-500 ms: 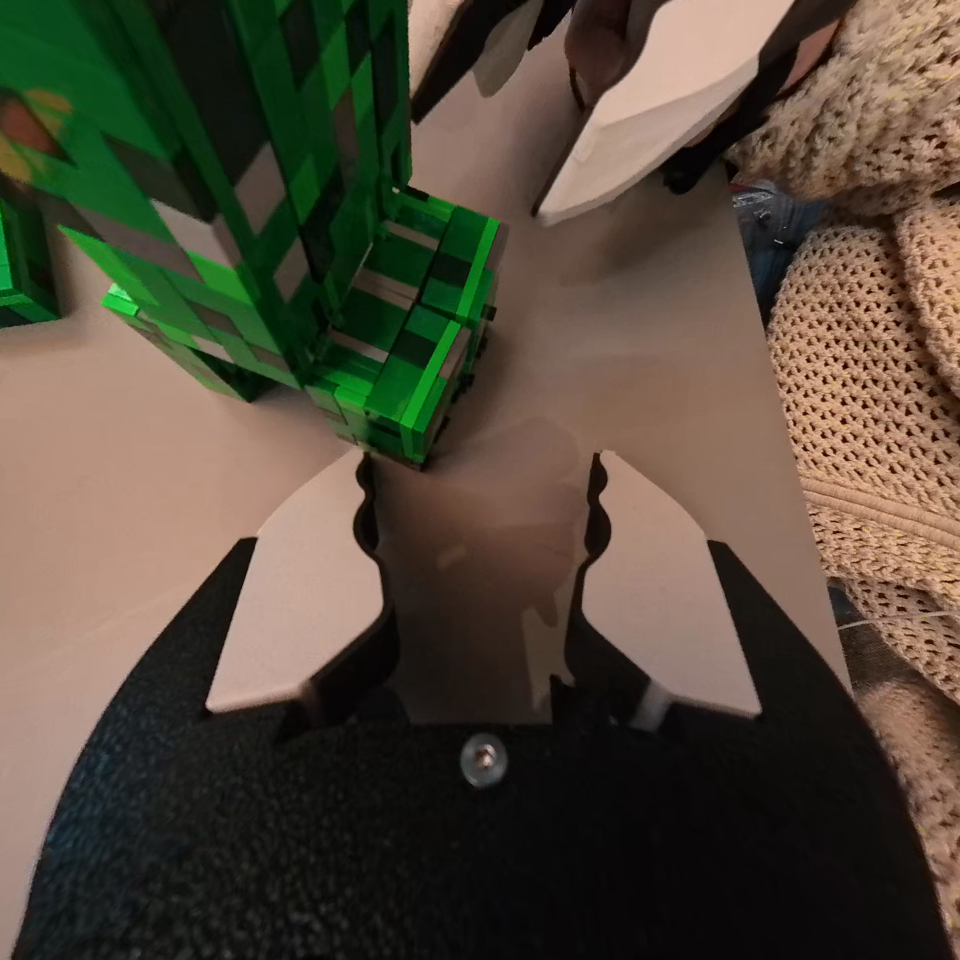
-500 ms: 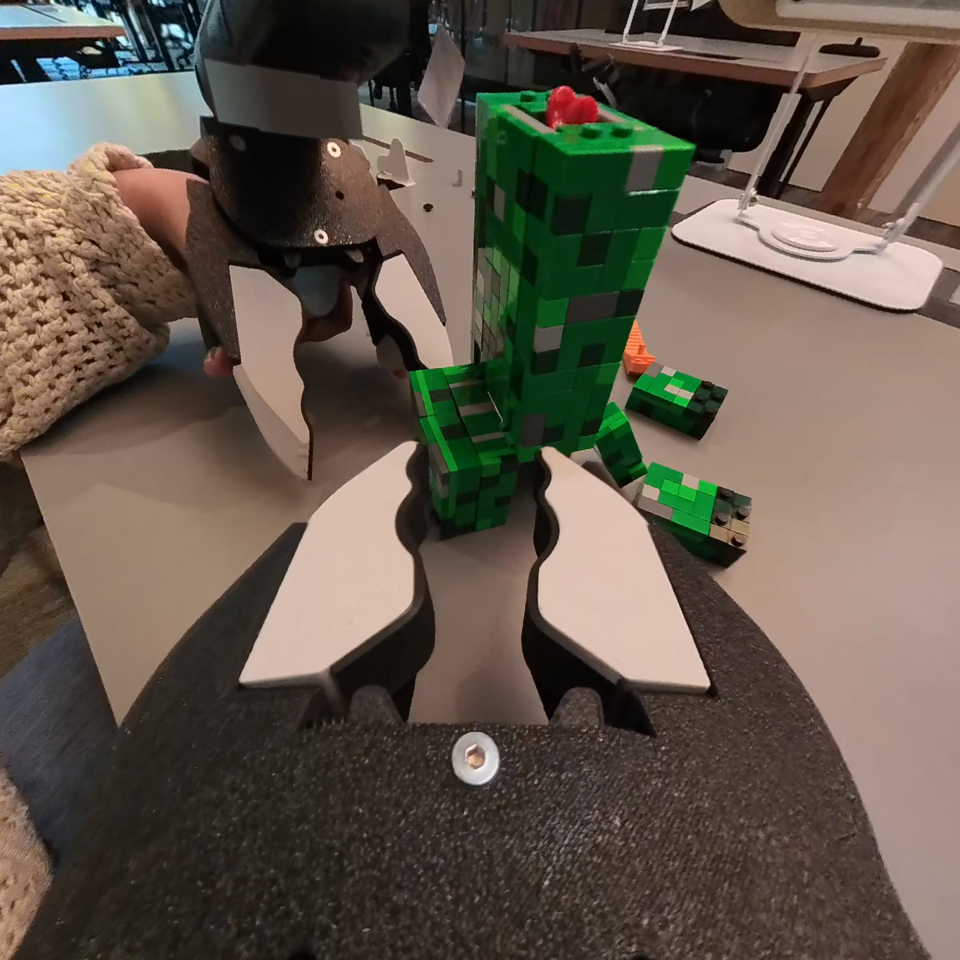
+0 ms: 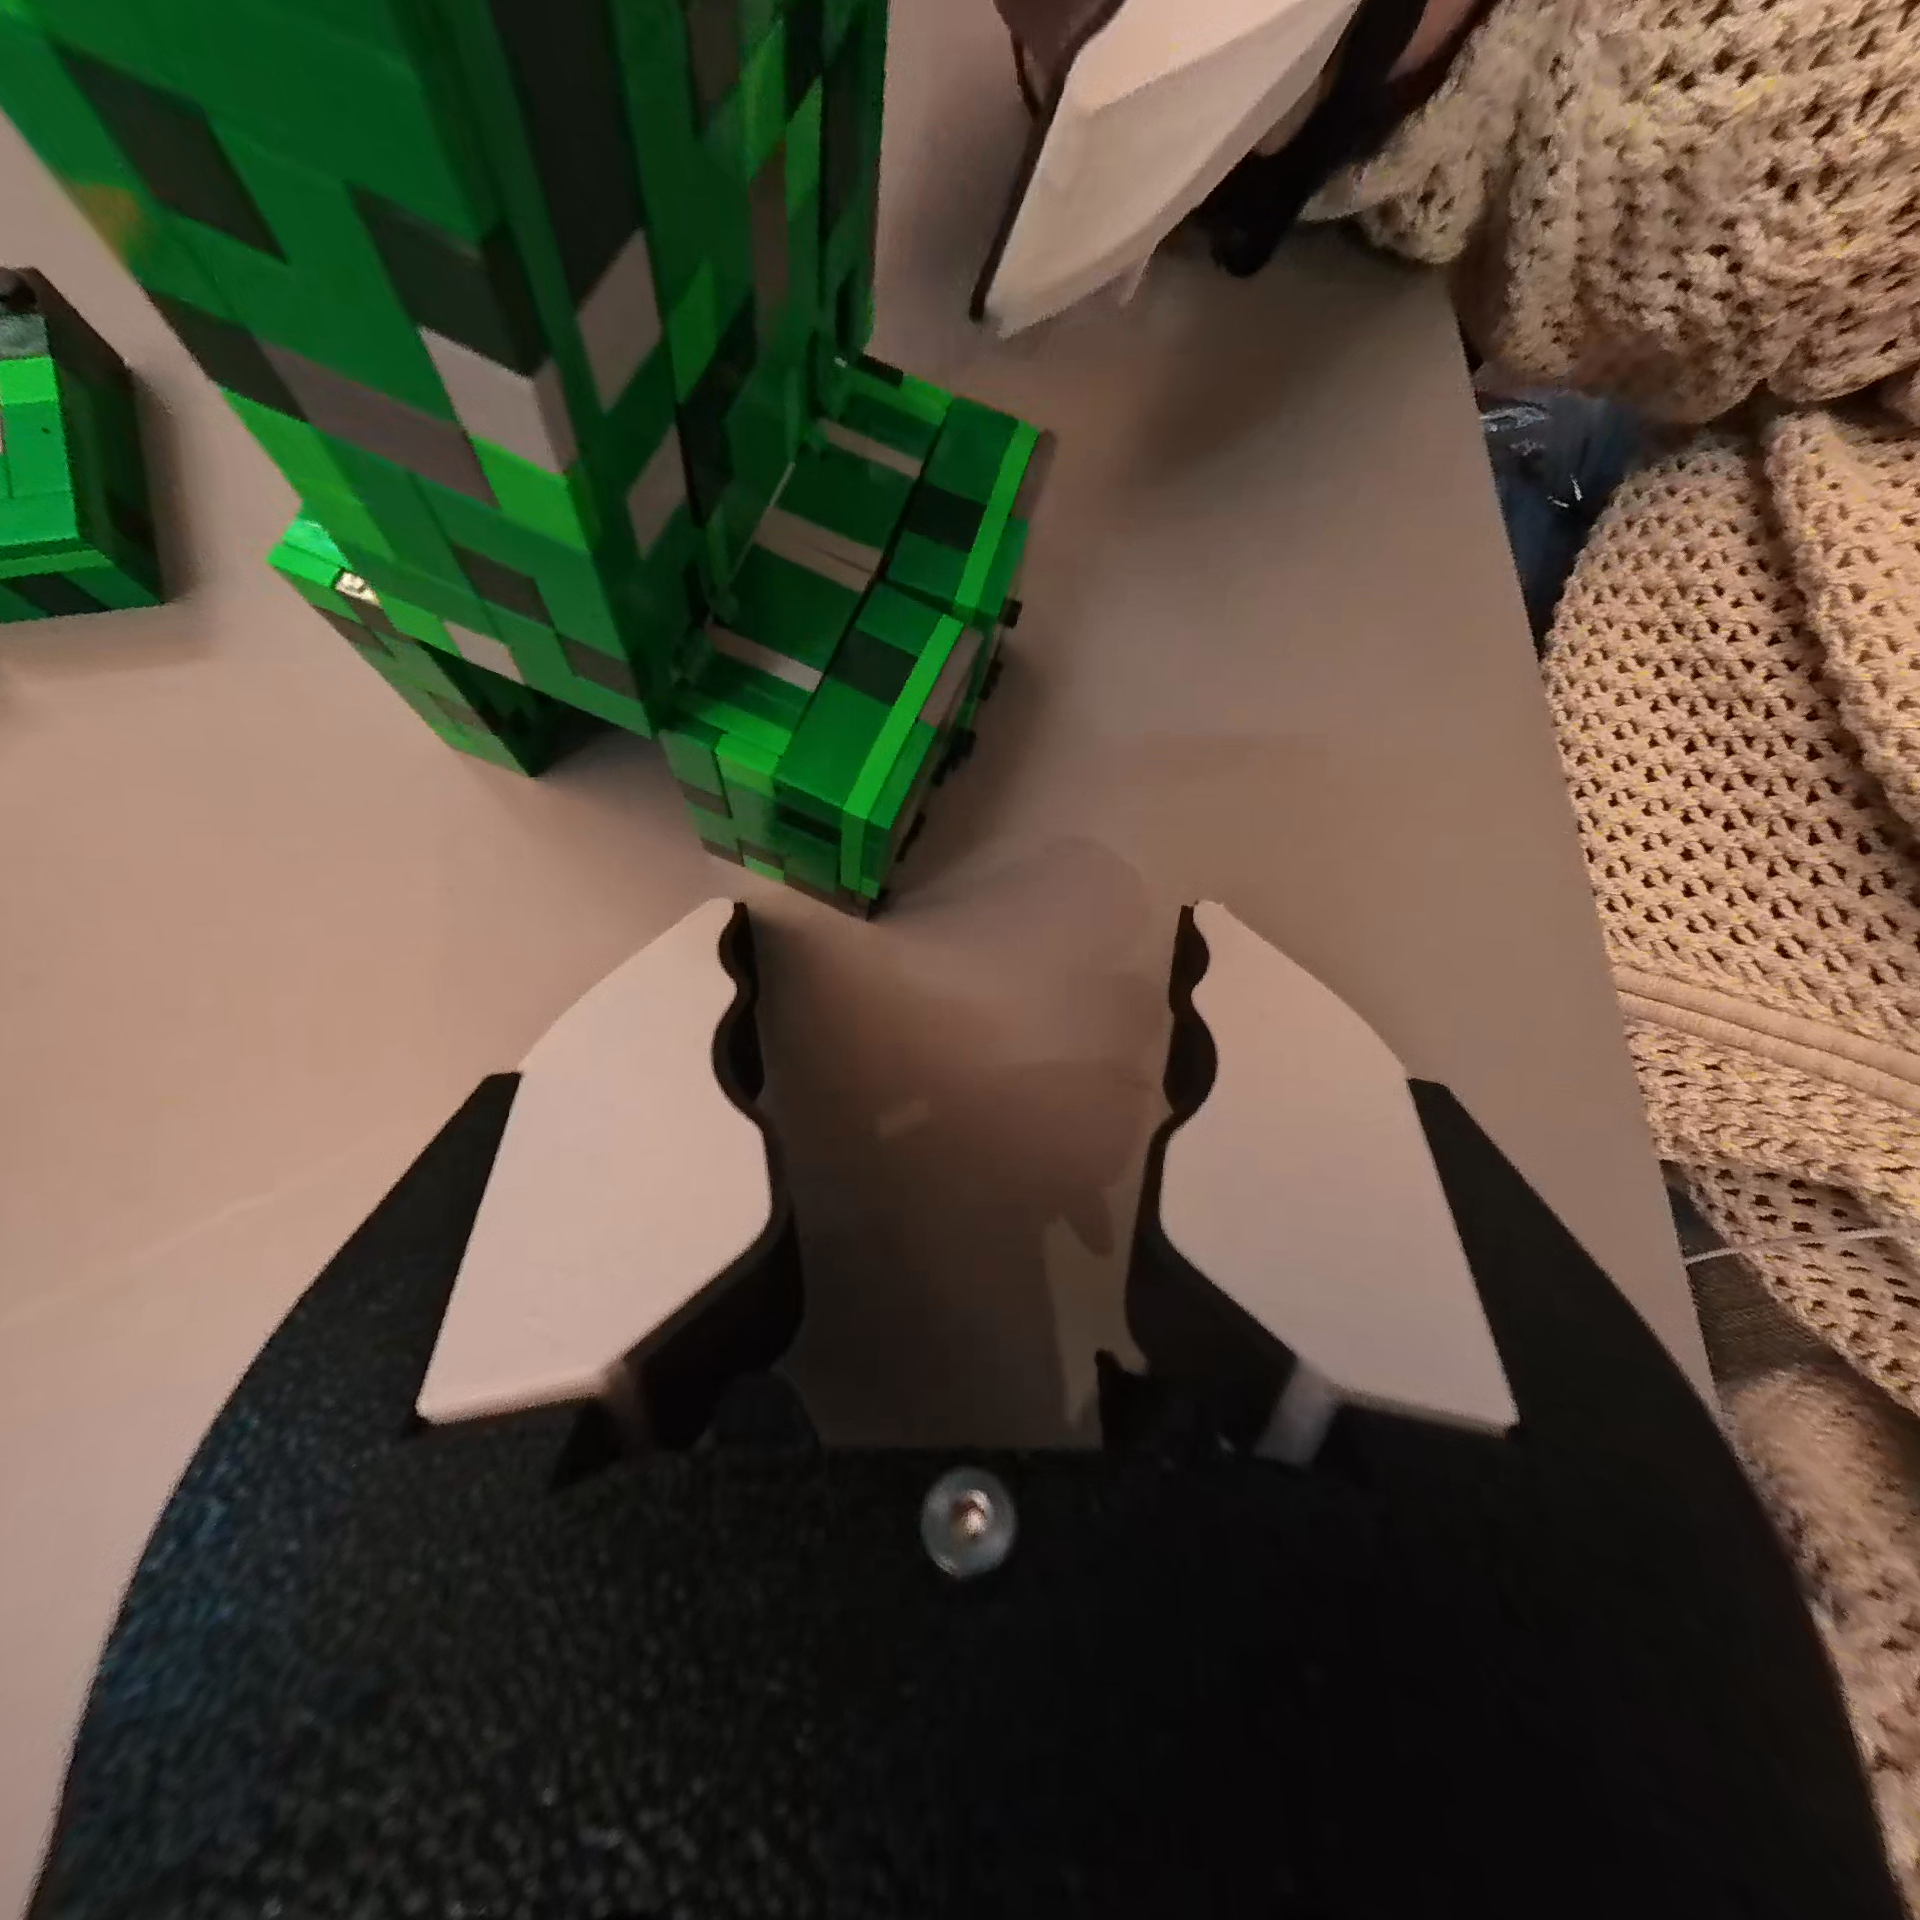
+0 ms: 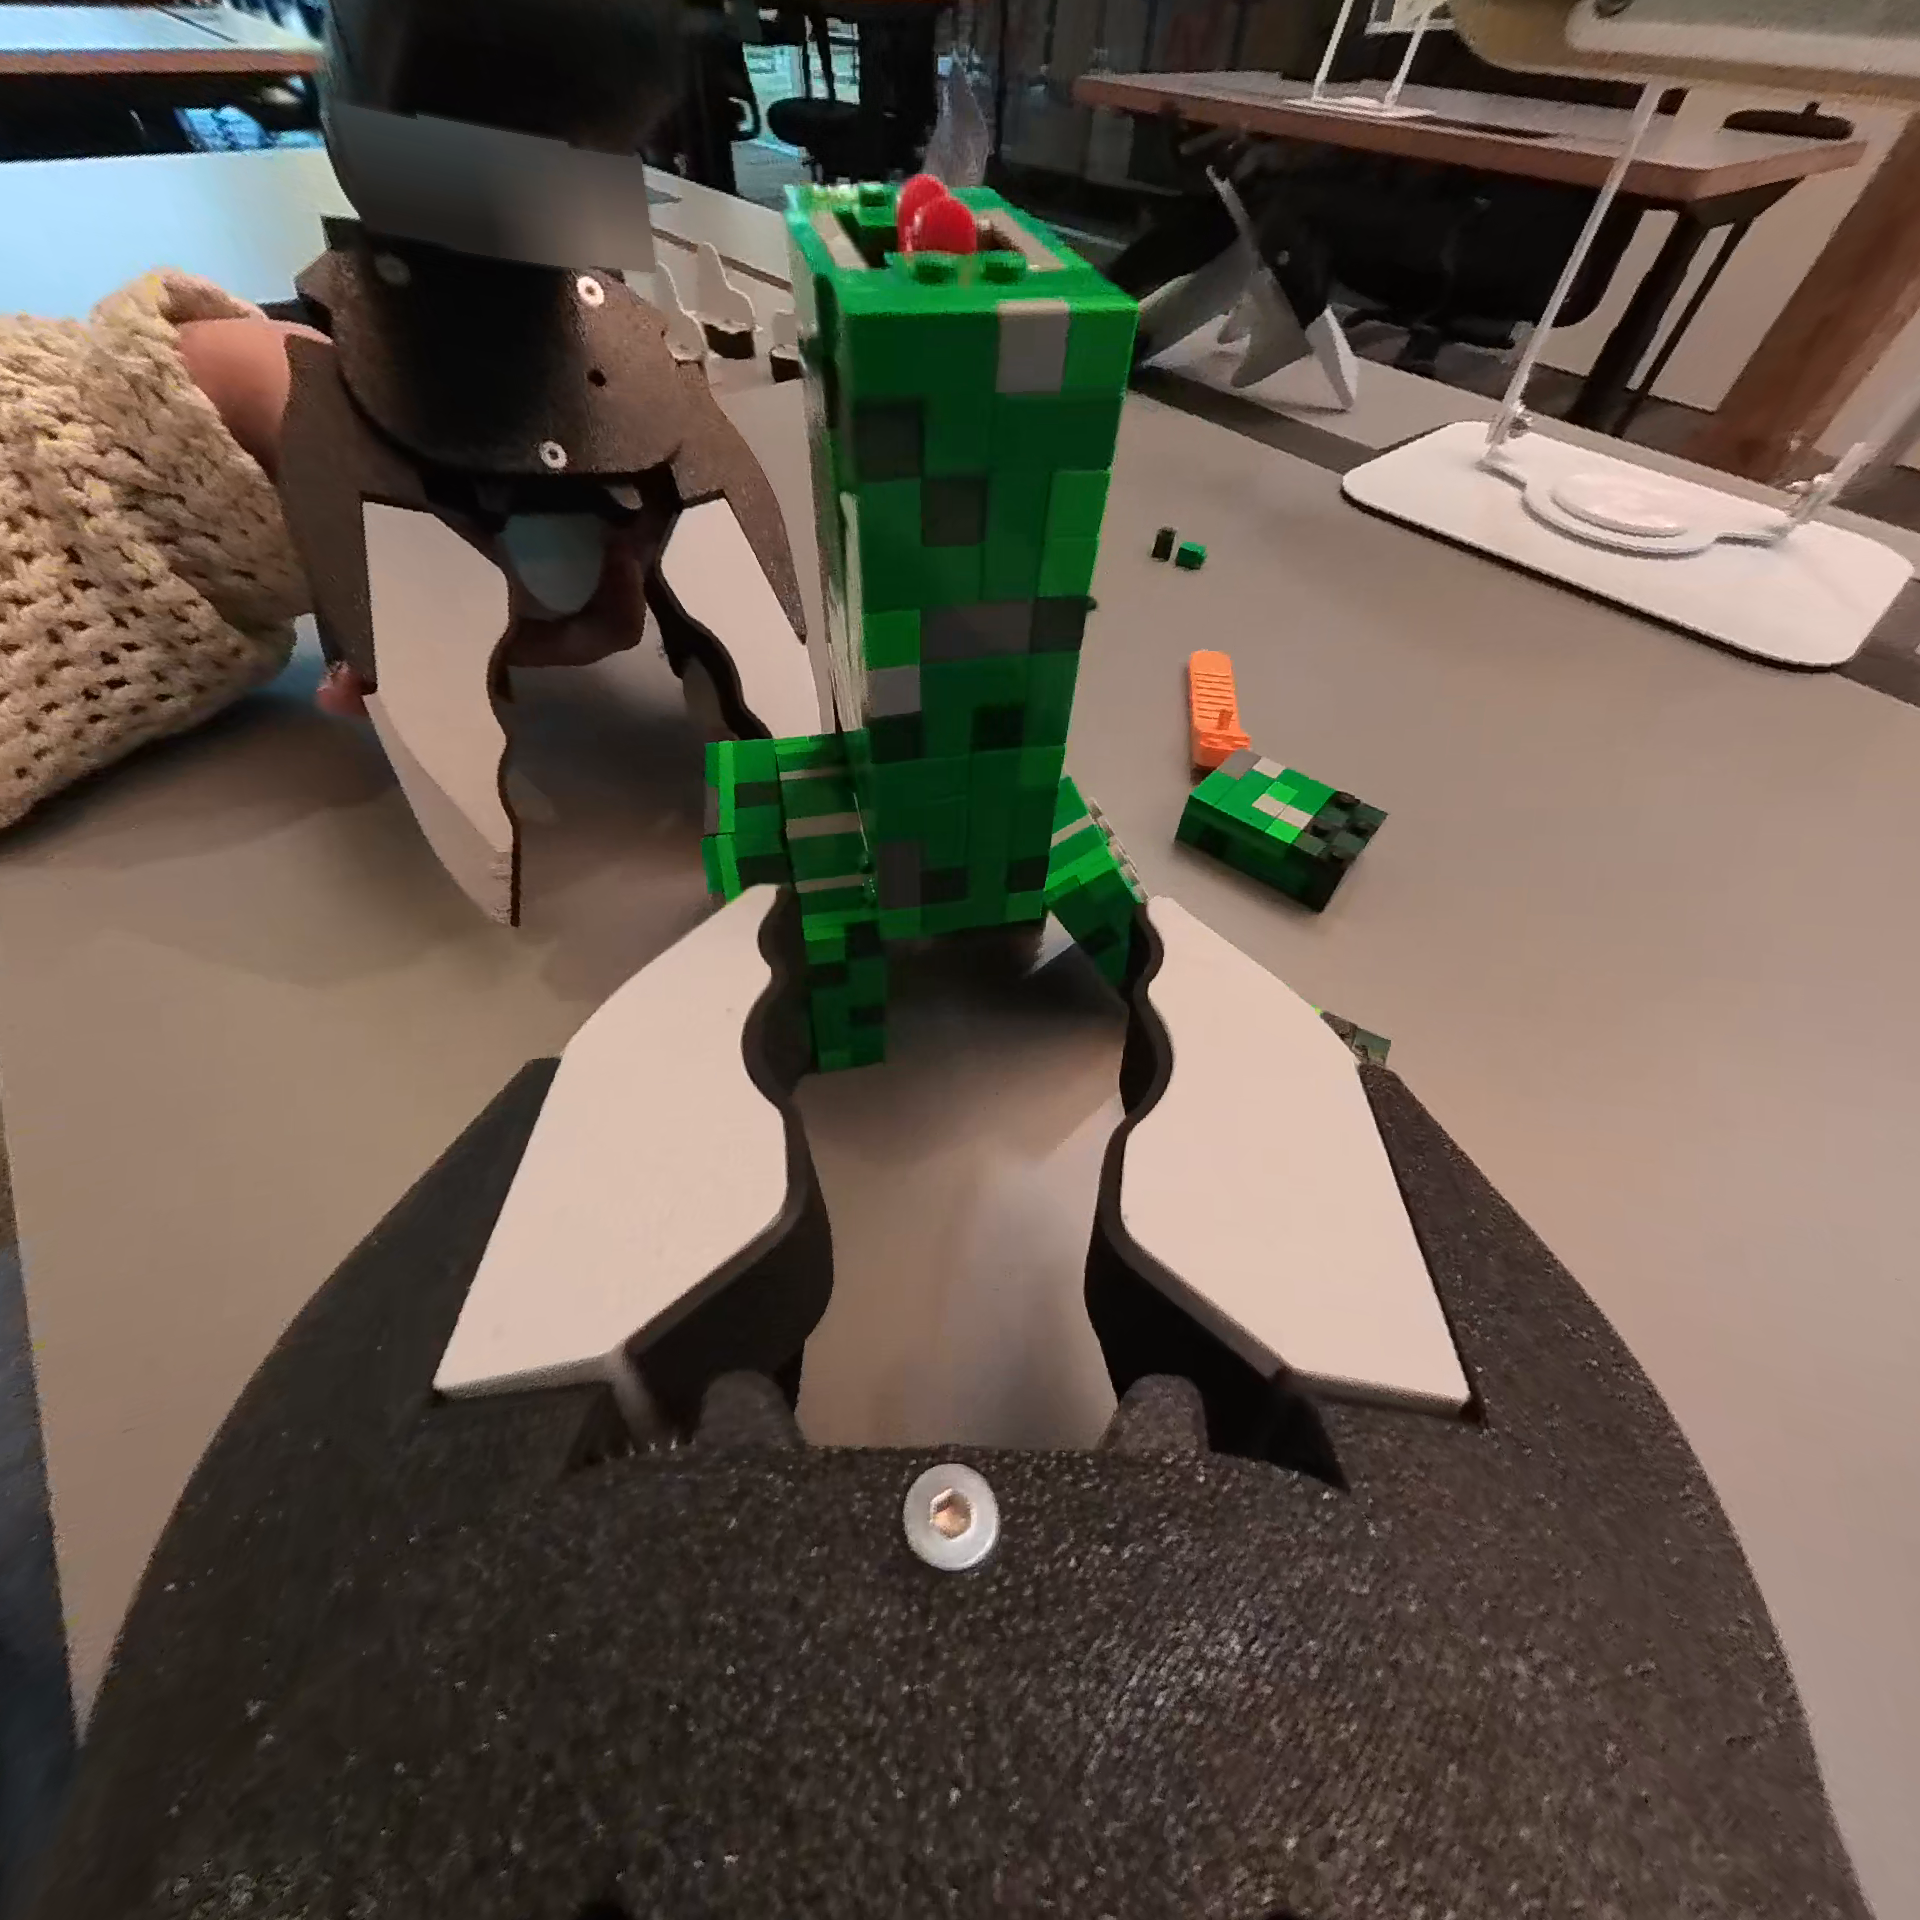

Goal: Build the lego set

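The grey table (image 4: 1558,1039) carries the tall green lego figure (image 4: 966,582), upright at its centre. The right gripper (image 4: 951,925), clamped nearer the figure's foot half a second ago, now gapes wide, empty. The left gripper (image 3: 961,920) stays spread beside the figure, holding nothing. A loose green block (image 4: 1278,826) lies just beyond the figure, an orange tool (image 4: 1216,707) behind it.

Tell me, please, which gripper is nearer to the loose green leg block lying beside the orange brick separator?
Right. The right gripper sits open at the green figure's feet, with the loose leg block just off its right fingertip. The left gripper hangs beyond the figure's far side.
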### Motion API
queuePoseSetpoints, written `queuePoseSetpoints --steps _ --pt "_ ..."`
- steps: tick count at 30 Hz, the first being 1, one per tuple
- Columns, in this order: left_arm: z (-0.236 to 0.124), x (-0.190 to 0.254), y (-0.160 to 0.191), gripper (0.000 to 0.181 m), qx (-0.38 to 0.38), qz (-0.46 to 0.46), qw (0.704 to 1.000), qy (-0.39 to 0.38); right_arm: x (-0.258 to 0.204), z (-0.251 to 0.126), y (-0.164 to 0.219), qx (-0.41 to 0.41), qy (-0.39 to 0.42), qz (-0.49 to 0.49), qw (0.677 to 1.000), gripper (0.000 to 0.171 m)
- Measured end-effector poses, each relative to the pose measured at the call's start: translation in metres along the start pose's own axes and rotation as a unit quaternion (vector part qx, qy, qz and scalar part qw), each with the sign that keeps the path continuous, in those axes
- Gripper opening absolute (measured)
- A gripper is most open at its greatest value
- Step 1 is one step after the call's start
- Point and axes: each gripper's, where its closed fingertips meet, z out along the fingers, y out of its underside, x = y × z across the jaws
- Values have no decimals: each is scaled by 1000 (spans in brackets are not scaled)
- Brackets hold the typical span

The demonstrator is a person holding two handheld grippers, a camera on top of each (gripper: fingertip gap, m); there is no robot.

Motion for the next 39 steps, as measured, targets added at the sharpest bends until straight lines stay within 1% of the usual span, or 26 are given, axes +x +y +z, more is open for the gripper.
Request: queuePoseSetpoints --steps 2,6,13,18,22,29,31,34,39 --pt "0 0 0 76 1 1 1000 -1 1 2 1 -7 2 -8 1000 58" --pt "0 -1 0 76 1 0 1000 -1 9 5 1 -9 30 -15 999 50" --pt "1 -1 0 76 2 1 1000 -1 12 4 -1 -2 46 -20 999 47" --pt "-3 -5 1 75 3 1 1000 -13 8 4 -1 -1 33 -23 999 45" --pt "-19 -20 -14 73 62 9 996 -57 -2 3 -2 7 -14 -19 1000 46" --pt "-46 -42 -42 70 150 61 973 -166 -6 2 -2 9 -31 -18 999 45" --pt "-51 -42 -47 69 171 64 968 -173 -6 1 -3 14 -32 -18 999 45" --pt "-54 -40 -51 68 191 60 966 -161 -5 0 -5 21 -29 -16 999 45" --pt "-55 -42 -49 75 202 49 966 -155 -5 -7 -11 51 -25 -18 998 45"
